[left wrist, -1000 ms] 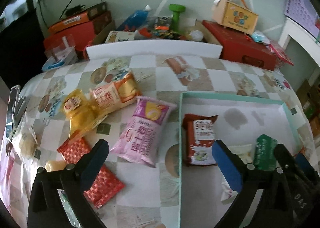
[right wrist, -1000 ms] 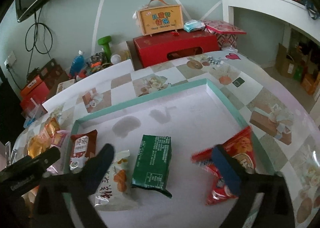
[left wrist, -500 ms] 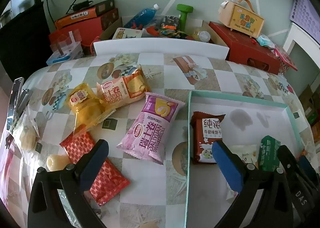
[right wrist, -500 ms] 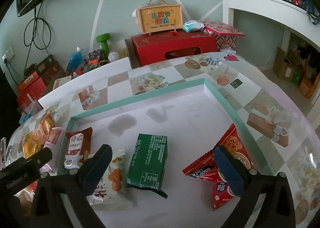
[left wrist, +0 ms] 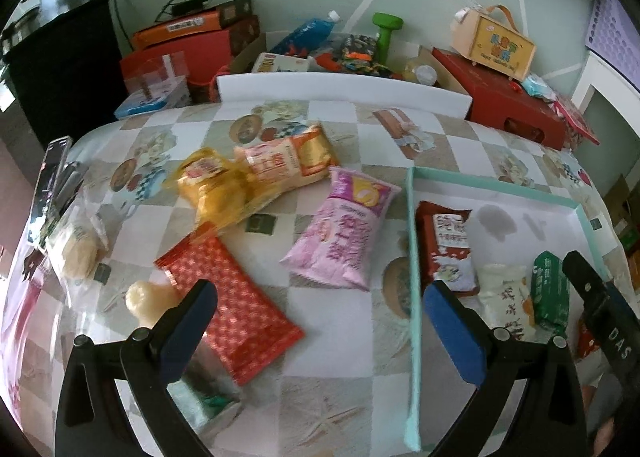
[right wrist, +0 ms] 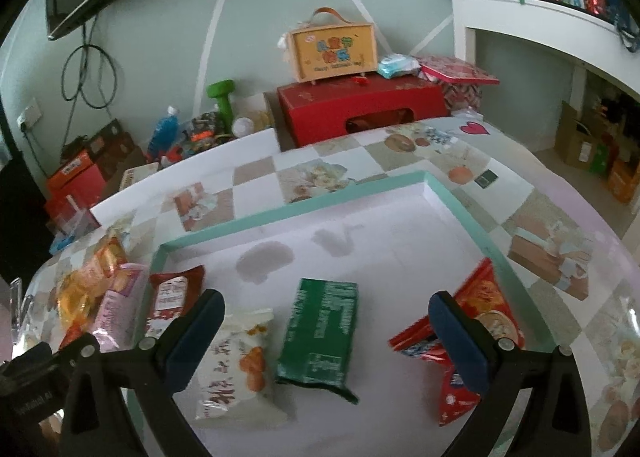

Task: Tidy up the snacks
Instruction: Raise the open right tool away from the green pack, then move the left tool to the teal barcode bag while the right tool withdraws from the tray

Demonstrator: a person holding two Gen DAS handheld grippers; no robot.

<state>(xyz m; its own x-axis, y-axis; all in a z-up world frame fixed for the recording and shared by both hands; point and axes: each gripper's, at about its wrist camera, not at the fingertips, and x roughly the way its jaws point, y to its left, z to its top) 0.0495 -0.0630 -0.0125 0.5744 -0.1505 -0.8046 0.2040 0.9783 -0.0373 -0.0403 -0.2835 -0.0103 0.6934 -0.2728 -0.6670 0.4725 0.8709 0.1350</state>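
We see, in the left wrist view, the left gripper [left wrist: 316,321] spread wide and empty above a checkered tablecloth [left wrist: 332,317], its blue pads at lower left and lower centre of the frame. Between and beyond them lie loose snacks: a red patterned packet [left wrist: 230,307] at lower left, a pink packet [left wrist: 346,235] at centre, a yellow bag [left wrist: 212,187] and an orange-and-cream packet [left wrist: 286,163] overlapping it at upper left of centre, and a pale round snack [left wrist: 148,301] touching the red packet's left edge. At right stands a shallow tray with a teal rim [left wrist: 412,277]; inside it, along its left wall, rests a dark red milk packet [left wrist: 446,241], with a white packet [left wrist: 506,299] and a green packet [left wrist: 552,293] to its right. The right gripper [right wrist: 328,341], seen in its own view, hangs open over the same tray [right wrist: 280,213], gripping nothing. Between its pads the green packet [right wrist: 320,337] lies flat at centre; the white packet [right wrist: 236,361] sits just beside it at lower left, the dark red milk packet [right wrist: 170,299] further left, and a red chip bag [right wrist: 476,321] leans against the tray's right wall at lower right. In the upper centre of this frame, a red box [right wrist: 360,105] carries an orange carry case [right wrist: 334,47].
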